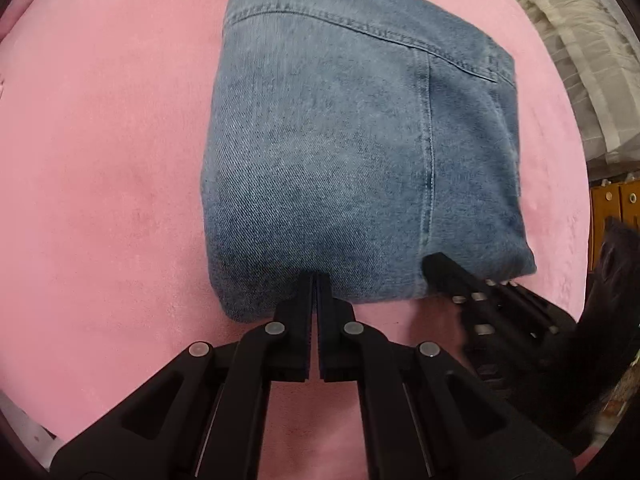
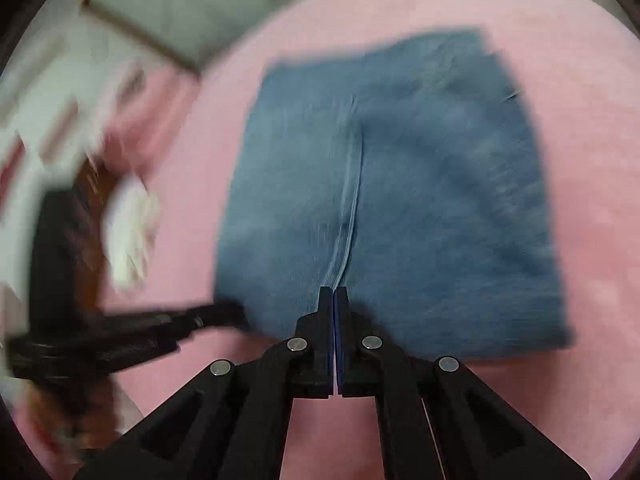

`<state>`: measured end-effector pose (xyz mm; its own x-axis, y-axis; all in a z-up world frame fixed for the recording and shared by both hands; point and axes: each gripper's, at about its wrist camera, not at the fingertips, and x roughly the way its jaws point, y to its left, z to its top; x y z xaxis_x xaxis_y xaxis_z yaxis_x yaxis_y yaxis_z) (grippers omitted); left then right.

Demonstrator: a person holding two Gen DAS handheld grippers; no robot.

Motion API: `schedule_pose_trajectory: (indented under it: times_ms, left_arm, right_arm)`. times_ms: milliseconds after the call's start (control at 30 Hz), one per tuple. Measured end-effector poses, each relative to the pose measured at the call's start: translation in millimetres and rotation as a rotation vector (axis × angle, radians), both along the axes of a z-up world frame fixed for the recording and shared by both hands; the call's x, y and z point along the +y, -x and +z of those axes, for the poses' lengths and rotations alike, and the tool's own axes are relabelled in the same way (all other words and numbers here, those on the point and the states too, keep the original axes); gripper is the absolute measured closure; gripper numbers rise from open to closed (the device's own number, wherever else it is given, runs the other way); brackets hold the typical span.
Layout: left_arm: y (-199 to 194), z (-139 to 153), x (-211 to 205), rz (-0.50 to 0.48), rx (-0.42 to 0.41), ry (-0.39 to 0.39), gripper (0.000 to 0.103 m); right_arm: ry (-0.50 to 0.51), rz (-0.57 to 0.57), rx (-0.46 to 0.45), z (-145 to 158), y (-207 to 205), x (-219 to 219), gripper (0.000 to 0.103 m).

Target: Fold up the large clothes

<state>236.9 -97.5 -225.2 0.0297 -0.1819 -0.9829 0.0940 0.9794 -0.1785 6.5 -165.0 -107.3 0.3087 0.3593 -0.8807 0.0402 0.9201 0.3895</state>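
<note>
Pink plush fabric (image 1: 100, 140) covers the whole surface on which we work, soft and a little marked, and it fills almost all of both views. On its middle lie the folded jeans (image 1: 340, 160), a compact blue denim packet with a stitched seam running from near to far.

At the left side of the near edge, our left gripper (image 1: 314, 278) points steeply down, its jaws closed together with the tips at the denim edge; we cannot tell whether any cloth is pinched between them. We judge that it stands there to hold or press the fold so the packet does not open.

More to the right on the same near edge, our right gripper (image 2: 333, 290) also has its jaws shut, with the tips just where the seam ends. Its view is blurred, so contact is not sure.

At the far right we see pale quilted bedding (image 1: 568, 40) and, lower, orange-brown furniture (image 1: 612, 208). The fold seems almost finished, in our judgement.
</note>
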Motion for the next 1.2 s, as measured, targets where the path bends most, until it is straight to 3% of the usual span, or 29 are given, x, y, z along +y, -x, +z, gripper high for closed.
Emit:
schedule_pose_trajectory:
  times_ms: [67, 167, 267, 400, 467, 500, 633, 700, 833, 967, 1067, 1200]
  left_arm:
    - [1, 1, -2, -0.003, 0.0, -0.013, 0.102]
    - [2, 1, -1, -0.004, 0.004, -0.007, 0.103]
    - [2, -1, -1, -0.006, 0.012, 0.005, 0.103]
    - [1, 6, -2, -0.022, -0.001, -0.006, 0.102]
    - [3, 22, -4, -0.053, -0.058, -0.018, 0.102]
    - [2, 28, -5, -0.064, -0.086, -0.013, 0.102]
    - [-9, 40, -1, -0.075, -0.151, 0.036, 0.102]
    - [-26, 35, 4, -0.06, -0.149, 0.02, 0.102]
    - [-69, 24, 14, -0.024, -0.173, 0.08, 0.102]
    - [-117, 3, 14, 0.026, -0.18, 0.173, 0.102]
    - [-147, -6, 10, 0.035, -0.194, 0.213, 0.102]
    - [-178, -4, -2, -0.011, -0.238, 0.183, 0.102]
  right_arm:
    - [0.067, 0.013, -0.033, -1, 0, 2, 0.103]
    - [0.041, -0.071, -0.009, -5, 15, -28, 0.103]
    - [0.104, -0.116, 0.022, -26, 30, -48, 0.103]
    - [0.252, -0.065, 0.043, -21, 44, -53, 0.103]
    - [0.302, -0.083, 0.013, -6, 48, -44, 0.103]
    - [0.268, -0.093, -0.017, 3, 49, -41, 0.103]
    - [-0.083, -0.09, -0.177, 26, 38, -28, 0.103]
    - [-0.143, -0.081, -0.168, 24, 22, -20, 0.103]
    - [-0.264, -0.104, -0.14, 2, -47, 4, 0.103]
    - [-0.285, -0.163, -0.119, -33, -120, 1, 0.103]
    - [-0.271, -0.164, -0.172, -35, -157, -6, 0.103]
    - [-0.259, -0.163, -0.217, -40, -191, -7, 0.103]
